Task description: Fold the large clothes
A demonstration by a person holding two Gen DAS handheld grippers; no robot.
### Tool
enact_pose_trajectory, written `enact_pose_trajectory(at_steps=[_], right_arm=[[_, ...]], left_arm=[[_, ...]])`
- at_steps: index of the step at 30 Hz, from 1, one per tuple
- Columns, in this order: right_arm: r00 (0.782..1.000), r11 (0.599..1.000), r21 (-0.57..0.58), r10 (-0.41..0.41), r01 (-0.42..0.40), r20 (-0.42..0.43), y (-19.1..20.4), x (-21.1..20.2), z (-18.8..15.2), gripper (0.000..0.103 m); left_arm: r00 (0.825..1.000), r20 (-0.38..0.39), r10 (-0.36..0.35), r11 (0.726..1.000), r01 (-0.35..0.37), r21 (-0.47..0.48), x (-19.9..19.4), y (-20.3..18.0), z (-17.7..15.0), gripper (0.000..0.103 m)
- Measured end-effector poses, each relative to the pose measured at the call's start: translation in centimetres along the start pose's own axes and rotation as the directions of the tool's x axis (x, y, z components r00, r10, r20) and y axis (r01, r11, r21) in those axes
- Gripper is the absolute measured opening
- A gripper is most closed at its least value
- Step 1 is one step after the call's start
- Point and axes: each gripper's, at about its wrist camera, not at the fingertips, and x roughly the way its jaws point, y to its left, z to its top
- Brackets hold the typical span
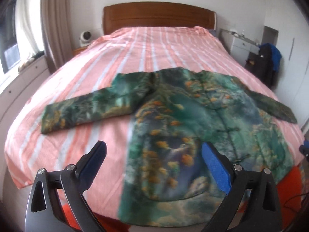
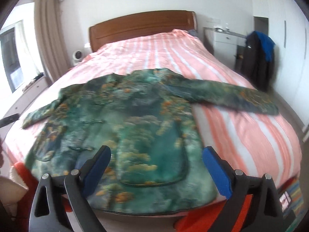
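Note:
A green jacket (image 1: 185,119) with an orange and blue landscape print lies spread flat, front up, near the foot of the bed, both sleeves stretched out sideways; its hem hangs at the bed's near edge. The same jacket (image 2: 123,119) fills the right wrist view. My left gripper (image 1: 153,147) hovers above the jacket's lower left part, jaws wide open, nothing between the blue pads. My right gripper (image 2: 156,151) hovers over the lower right part by a patch pocket (image 2: 154,166), also open and empty.
The bed (image 1: 154,44) has a pink and white striped cover and a wooden headboard (image 1: 158,15). A small white fan (image 1: 85,36) stands at the left of it, white drawers (image 1: 241,44) and dark hanging clothes (image 1: 268,61) at the right. Orange fabric (image 2: 195,220) shows below the bed's near edge.

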Motion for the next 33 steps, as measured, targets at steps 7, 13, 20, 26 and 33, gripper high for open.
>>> enact_pose_trajectory(at_steps=[7,13,20,26,33], right_arm=[[0.999,0.999,-0.017,0.032,-0.032,0.041,2.2,-1.6,-0.5,0.096],[0.999,0.988,-0.153,0.009,-0.001,0.049,4.5,-1.9,-1.7,0.096],[0.997,0.976,-0.218,-0.013,0.029,0.074,5.9,-2.3,-1.7,0.096],[0.987,0.964,-0.236,-0.097,0.126,0.129,5.6,-3.0,-0.8,0.096],[0.966,0.962,-0.119,-0.233,0.246,0.115,1.4,-2.7,1.0,0.096]], left_arm=[[0.996,0.03,-0.086,0.992,0.089,-0.086,0.3,-1.6,-1.1,0.099],[0.991,0.018,-0.13,0.991,0.131,-0.026,0.3,-3.0,-2.2,0.1],[0.986,0.058,-0.154,0.988,0.155,-0.013,-0.8,-3.4,-2.5,0.1],[0.991,0.127,-0.045,0.998,0.04,0.046,-1.8,-3.6,-1.9,0.1],[0.99,0.14,0.009,1.0,-0.011,0.009,-1.5,-2.4,-1.9,0.1]])
